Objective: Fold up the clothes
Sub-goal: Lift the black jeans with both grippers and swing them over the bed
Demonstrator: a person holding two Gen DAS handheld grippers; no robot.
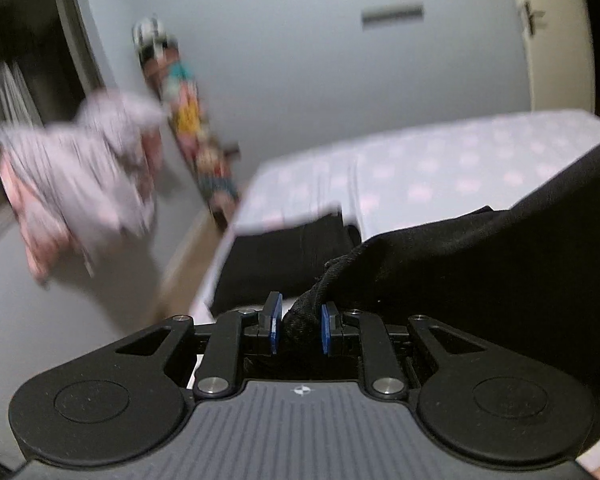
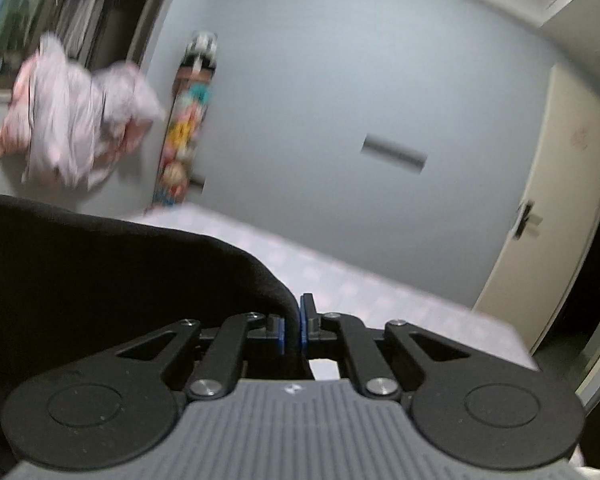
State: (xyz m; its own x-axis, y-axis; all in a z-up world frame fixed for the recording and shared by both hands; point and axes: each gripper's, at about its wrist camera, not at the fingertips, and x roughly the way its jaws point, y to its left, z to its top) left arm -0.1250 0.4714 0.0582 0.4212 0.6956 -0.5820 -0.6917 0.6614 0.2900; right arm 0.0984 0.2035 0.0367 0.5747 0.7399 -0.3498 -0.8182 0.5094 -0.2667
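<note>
**lurker_42:** So where was the black garment (image 1: 480,264) at that point, and how were the tongs on it?

**roomwatcher:** It was lifted between the two, hanging over the bed (image 1: 440,168) with the pale spotted sheet. The left tongs (image 1: 299,328) had a bunched, ropey bit of hem or seam pinched between the blue pads, which sat a fair way apart because the wad was thick. The right tongs (image 2: 293,326) were nearly closed on a thin edge of the same cloth, which swept off to the left. A second dark piece (image 1: 284,256), looking flat, lay on the near-left part of the bed; whether it was already folded I couldn't tell.

**lurker_42:** How would you say it handles?

**roomwatcher:** Soft and light, I'd guess, a limp knit: it sagged and draped with no stiffness. Not fragile. A thin edge like the right one could slip out under a tug, so I'd say hems, seams or corners are the places to hold. Everything was blurry, mind.
</note>
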